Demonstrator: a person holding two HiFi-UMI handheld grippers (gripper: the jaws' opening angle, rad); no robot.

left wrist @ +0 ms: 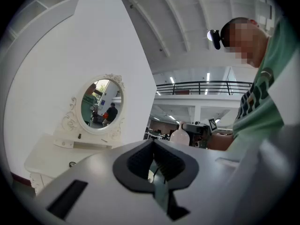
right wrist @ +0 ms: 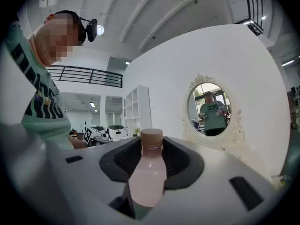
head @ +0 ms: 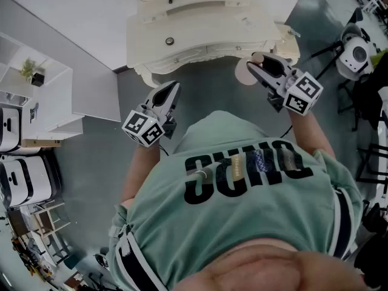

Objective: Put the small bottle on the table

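Holding small bottle (right wrist: 149,172) between its jaws, right gripper (right wrist: 152,150); left gripper (left wrist: 153,159) closed, empty.

You are wearing a pale green T-shirt (head: 242,223) that is carrying one row of big black block letters across the chest. In the head view they are showing foreshortened and partly blotted by small patches, reading roughly "SUNO", though not surely. The white cube (head: 143,128) on your left gripper (head: 171,91) and the white cube (head: 303,94) on your right gripper (head: 259,64) are showing only black square marker patterns.
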